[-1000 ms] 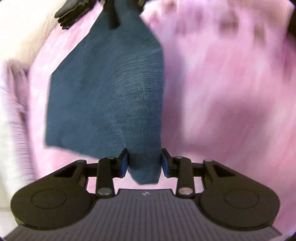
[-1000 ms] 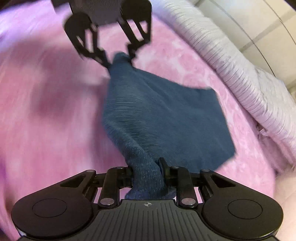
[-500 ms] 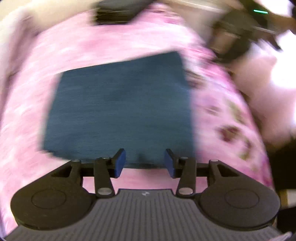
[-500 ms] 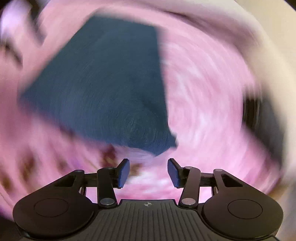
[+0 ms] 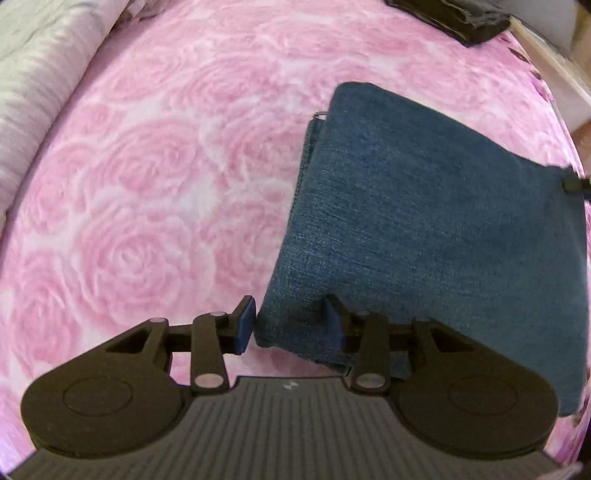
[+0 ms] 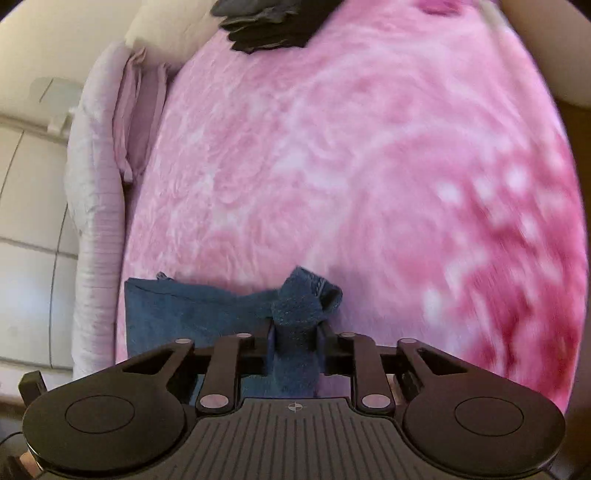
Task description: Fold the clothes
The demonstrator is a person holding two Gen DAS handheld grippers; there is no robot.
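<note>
Right hand-held gripper point(image 6: 295, 341) closing, clamped on bunched blue cloth point(image 6: 207, 314); left hand-held gripper point(image 5: 290, 323) closing around its near corner, not yet pinching; uneven pull could undo fold

Both wrist views look steeply down, close over the shared blue cloth point(image 5: 424, 229).

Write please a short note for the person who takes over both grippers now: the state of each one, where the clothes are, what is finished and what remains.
Left gripper: jaws closing around the near corner of the blue cloth; pads not yet pressing it.
Right gripper: closing, with a bunched corner of the cloth pinched between its pads.
The cloth lies folded on the pink blanket. Dark clothes sit at the blanket's far edge.
Done: at least one fold, layered edges show.
Left: probably one more fold, then the dark clothes.
</note>
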